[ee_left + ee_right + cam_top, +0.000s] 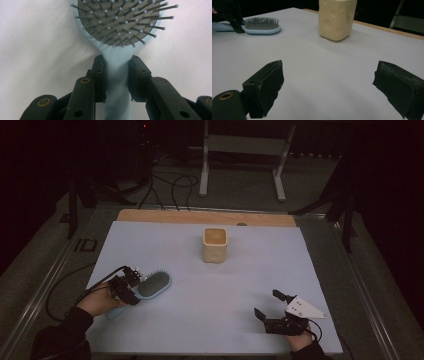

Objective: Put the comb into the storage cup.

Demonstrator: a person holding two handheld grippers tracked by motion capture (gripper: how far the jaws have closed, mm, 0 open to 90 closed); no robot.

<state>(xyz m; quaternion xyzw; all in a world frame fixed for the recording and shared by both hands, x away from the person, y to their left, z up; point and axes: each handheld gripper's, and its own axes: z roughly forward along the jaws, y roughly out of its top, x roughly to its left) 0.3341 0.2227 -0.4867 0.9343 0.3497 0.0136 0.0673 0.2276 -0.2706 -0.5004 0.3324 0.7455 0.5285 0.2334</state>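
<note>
left claw (117,75) clamps smooth blue hairbrush (117,50) handle | right claw (332,87) wide, empty

A dim room: grey floor (240,185) strewn with cables (170,182), a white stand (245,150) behind.

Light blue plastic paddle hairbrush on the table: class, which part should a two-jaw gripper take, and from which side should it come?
Grip the light blue plastic paddle hairbrush at its narrow neck just below the bristle pad, coming along the handle from its free end. The neck is slim with flat sides; the head is wide and bristly. The brush lies flat, bristles up, and the left gripper already has its pads against both sides there.
</note>
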